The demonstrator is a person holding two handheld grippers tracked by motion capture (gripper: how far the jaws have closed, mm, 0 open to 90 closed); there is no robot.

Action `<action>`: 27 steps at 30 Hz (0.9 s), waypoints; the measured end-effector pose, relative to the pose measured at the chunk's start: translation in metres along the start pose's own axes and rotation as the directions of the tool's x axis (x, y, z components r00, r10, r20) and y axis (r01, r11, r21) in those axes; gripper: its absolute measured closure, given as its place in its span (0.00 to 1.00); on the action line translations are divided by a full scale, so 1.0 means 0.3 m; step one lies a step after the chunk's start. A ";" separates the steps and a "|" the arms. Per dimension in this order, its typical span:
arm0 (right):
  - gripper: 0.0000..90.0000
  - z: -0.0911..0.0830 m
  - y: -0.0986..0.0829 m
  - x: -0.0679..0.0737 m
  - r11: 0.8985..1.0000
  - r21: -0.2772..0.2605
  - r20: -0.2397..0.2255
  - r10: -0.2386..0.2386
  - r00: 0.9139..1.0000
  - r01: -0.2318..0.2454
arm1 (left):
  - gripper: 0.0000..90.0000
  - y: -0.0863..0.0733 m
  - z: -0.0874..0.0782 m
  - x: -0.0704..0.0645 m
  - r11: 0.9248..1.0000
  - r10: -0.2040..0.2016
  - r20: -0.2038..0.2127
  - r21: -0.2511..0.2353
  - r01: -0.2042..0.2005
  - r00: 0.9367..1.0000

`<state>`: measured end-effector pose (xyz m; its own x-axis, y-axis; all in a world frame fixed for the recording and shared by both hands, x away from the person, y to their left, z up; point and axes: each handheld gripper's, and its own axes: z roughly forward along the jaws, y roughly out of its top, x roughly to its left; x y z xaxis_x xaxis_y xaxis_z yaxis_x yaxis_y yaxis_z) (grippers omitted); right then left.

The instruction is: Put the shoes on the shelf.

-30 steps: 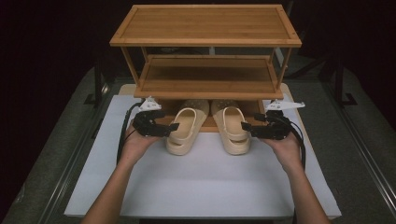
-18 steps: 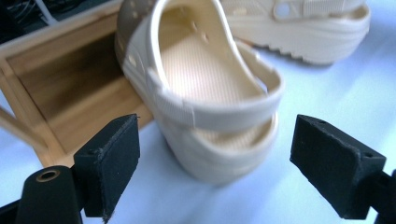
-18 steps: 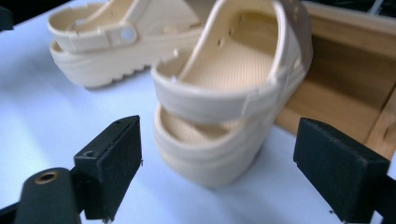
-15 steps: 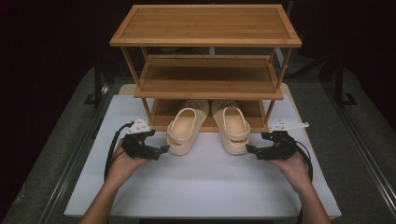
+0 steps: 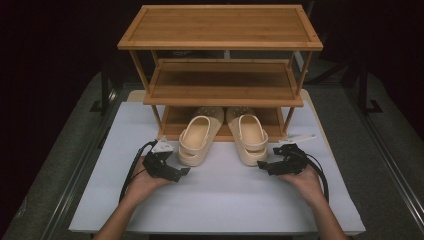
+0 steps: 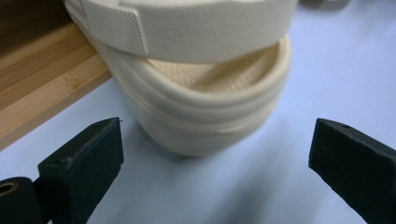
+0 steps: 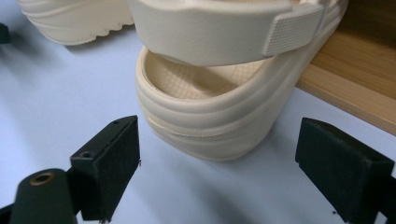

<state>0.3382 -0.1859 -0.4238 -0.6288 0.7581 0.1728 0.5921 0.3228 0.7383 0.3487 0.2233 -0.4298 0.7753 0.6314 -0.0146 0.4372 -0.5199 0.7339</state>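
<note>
Two cream clogs lie side by side with their toes on the bottom shelf of a bamboo shoe rack [image 5: 220,25] and their heels out on the white table top. My left gripper [image 5: 181,172] is open, just short of the left clog [image 5: 196,140]. Its own view shows that clog's heel [image 6: 201,107] ahead of the left gripper [image 6: 217,135], between but beyond the jaws. My right gripper [image 5: 262,165] is open beside the right clog [image 5: 251,139]. In its view the right gripper [image 7: 217,140] faces that clog's heel [image 7: 210,107] without touching it.
The white table top [image 5: 220,205] lies bare in front of my hands. The rack's middle shelf [image 5: 222,82] and top shelf carry nothing. The bottom shelf's edge [image 7: 355,70] runs beside the right clog; the left clog's sole [image 7: 74,18] shows farther off. Dark floor surrounds the table.
Both grippers have drawn back from the clogs' heels toward the person and stand apart from them now. The clogs have stayed in place.
</note>
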 end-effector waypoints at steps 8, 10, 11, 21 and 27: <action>0.15 0.030 0.015 0.000 1.000 0.009 -0.009 -0.015 1.000 0.015 | 0.09 0.023 0.045 0.003 1.000 0.007 -0.026 -0.018 -0.008 1.000; 0.15 0.039 0.018 -0.003 1.000 0.012 -0.014 -0.014 1.000 0.014 | 0.09 0.023 0.049 0.006 1.000 -0.002 -0.018 -0.021 0.001 1.000; 0.15 0.043 0.019 -0.004 1.000 0.011 -0.022 -0.012 1.000 0.013 | 0.09 0.024 0.051 0.005 1.000 0.001 -0.019 -0.022 -0.001 1.000; 0.16 0.057 0.036 -0.021 0.999 0.022 -0.051 -0.034 0.998 0.035 | 0.09 0.066 0.080 0.011 0.999 -0.023 -0.016 -0.023 0.023 1.000; 0.16 0.085 0.056 -0.039 0.999 0.016 -0.058 -0.044 0.997 0.045 | 0.09 0.086 0.105 0.010 0.999 -0.019 -0.027 -0.027 0.018 0.999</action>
<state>0.3682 -0.1749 -0.4300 -0.6822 0.7093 0.1775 0.5714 0.3658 0.7347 0.3766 0.1936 -0.4325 0.7542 0.6566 -0.0102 0.4388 -0.4924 0.7516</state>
